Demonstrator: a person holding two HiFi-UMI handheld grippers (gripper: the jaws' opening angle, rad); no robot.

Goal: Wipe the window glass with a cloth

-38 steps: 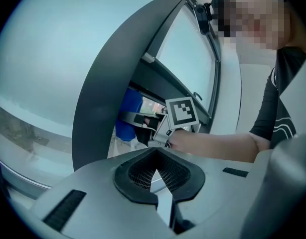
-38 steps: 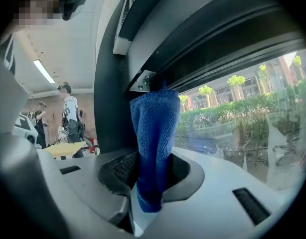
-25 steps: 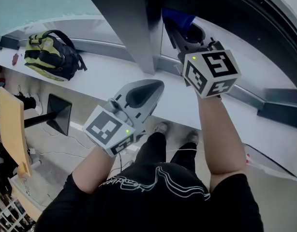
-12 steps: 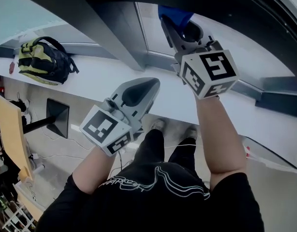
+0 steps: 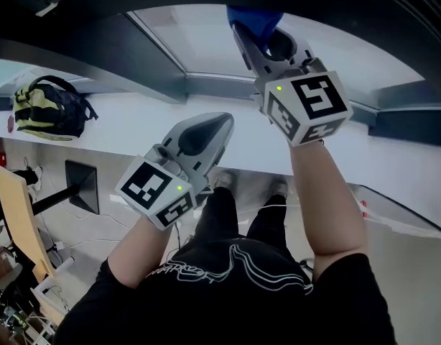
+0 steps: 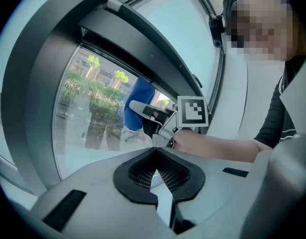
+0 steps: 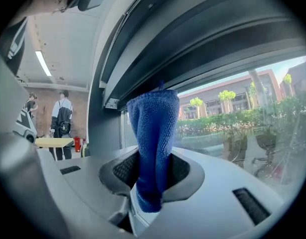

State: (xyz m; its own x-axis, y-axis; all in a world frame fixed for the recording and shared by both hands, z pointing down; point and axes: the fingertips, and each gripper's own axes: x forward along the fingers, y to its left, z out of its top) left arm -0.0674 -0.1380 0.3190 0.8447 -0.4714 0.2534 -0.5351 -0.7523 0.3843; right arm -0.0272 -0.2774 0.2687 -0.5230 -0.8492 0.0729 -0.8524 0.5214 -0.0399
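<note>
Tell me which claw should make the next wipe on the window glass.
Right. The right claw is shut on the blue cloth and raised up by the window glass; the left claw is shut on nothing and held lower, back from it.

Cloth [image 5: 256, 16] lower part hidden — behind right gripper [image 5: 258, 38]; distant people [image 7: 63, 126] tiny.

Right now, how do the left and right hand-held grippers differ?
The right hand-held gripper is shut on the blue cloth; the left hand-held gripper is shut on nothing. The right one is raised at the window glass; the left one sits lower, off it. Both point toward the window.
</note>
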